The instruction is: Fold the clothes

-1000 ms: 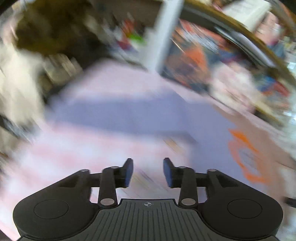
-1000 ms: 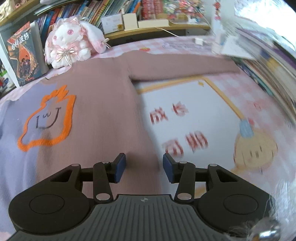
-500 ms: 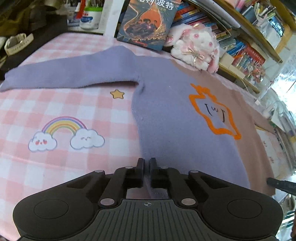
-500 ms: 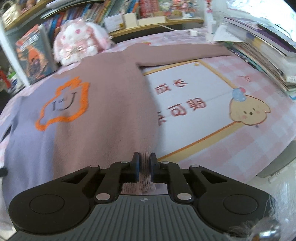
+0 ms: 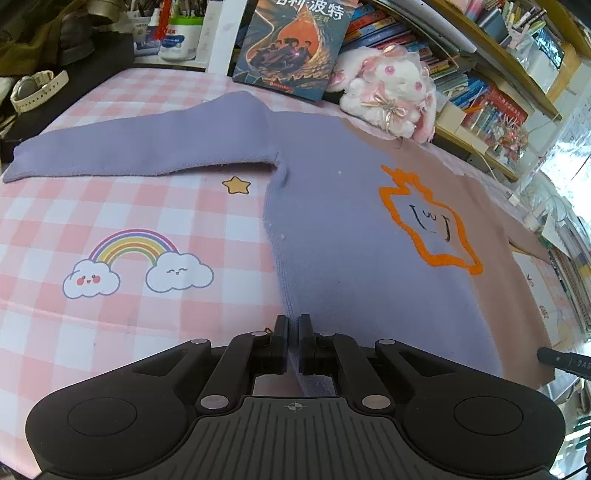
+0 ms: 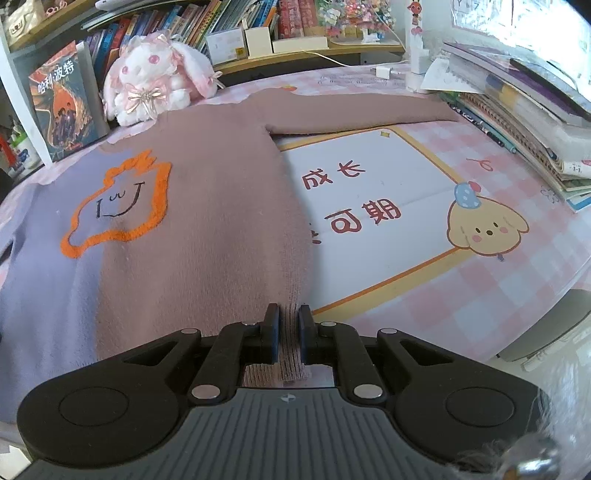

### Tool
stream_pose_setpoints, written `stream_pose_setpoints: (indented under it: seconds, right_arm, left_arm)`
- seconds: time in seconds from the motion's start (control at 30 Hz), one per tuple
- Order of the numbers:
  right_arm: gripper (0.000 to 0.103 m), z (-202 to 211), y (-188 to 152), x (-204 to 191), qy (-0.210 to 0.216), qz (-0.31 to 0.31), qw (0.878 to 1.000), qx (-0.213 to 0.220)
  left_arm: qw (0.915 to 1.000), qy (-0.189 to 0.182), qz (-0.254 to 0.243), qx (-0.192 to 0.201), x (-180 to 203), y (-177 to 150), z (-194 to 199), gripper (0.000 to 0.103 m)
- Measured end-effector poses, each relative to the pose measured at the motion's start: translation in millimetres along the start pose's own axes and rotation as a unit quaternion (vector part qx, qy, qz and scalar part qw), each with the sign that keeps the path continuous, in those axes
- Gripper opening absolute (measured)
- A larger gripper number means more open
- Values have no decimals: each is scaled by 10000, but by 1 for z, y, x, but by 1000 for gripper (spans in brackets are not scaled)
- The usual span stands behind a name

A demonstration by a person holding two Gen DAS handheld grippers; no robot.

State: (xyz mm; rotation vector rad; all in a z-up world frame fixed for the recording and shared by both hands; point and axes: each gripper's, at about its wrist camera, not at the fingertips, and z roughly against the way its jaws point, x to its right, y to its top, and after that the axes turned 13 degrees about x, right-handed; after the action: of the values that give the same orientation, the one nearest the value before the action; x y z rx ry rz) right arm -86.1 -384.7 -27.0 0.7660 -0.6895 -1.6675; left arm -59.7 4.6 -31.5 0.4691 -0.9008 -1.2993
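A two-tone sweater (image 5: 343,236) lies flat on the pink checked table, lilac on one half and dusty pink on the other (image 6: 207,229), with an orange flame face (image 5: 428,225) on the chest. Both sleeves are spread out sideways. My left gripper (image 5: 292,341) is shut on the lilac bottom hem corner. My right gripper (image 6: 287,338) is shut on the pink ribbed bottom hem corner. The tip of the right gripper shows at the left wrist view's right edge (image 5: 561,360).
A plush rabbit (image 5: 388,92) and an upright book (image 5: 291,44) stand behind the collar. Bookshelves (image 6: 221,22) line the back. Stacked books and notebooks (image 6: 524,122) lie by the pink sleeve's cuff. A watch (image 5: 33,90) and bottles (image 5: 177,35) sit far left. The table edge (image 6: 535,314) is near right.
Both grippers went from open above the sweater to shut on its bottom hem corners. In the last half second they have stayed put.
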Motion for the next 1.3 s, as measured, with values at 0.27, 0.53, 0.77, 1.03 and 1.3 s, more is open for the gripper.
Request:
stream_pose_setpoints:
  seconds: [0.27, 0.53, 0.77, 1.03, 1.3]
  right_arm:
    - [19, 2, 0, -2, -97, 10, 10000, 21]
    - [82, 20, -1, -23, -250, 133, 9990, 355]
    - [102, 43, -9, -52, -345, 428, 9952, 815]
    - [103, 61, -23, -74, -177, 894, 9919, 884]
    - [103, 51, -17, -56, -112, 957, 9919, 822]
  left_arm:
    - [10000, -5, -61, 2, 1, 2, 3, 8]
    - [9975, 73, -576, 410, 27, 0, 33, 66]
    - [9912, 301, -1057, 739, 45, -10, 50, 93]
    - [9908, 401, -1069, 730, 57, -13, 48, 94]
    - [9894, 685, -1134, 590, 82, -14, 39, 94]
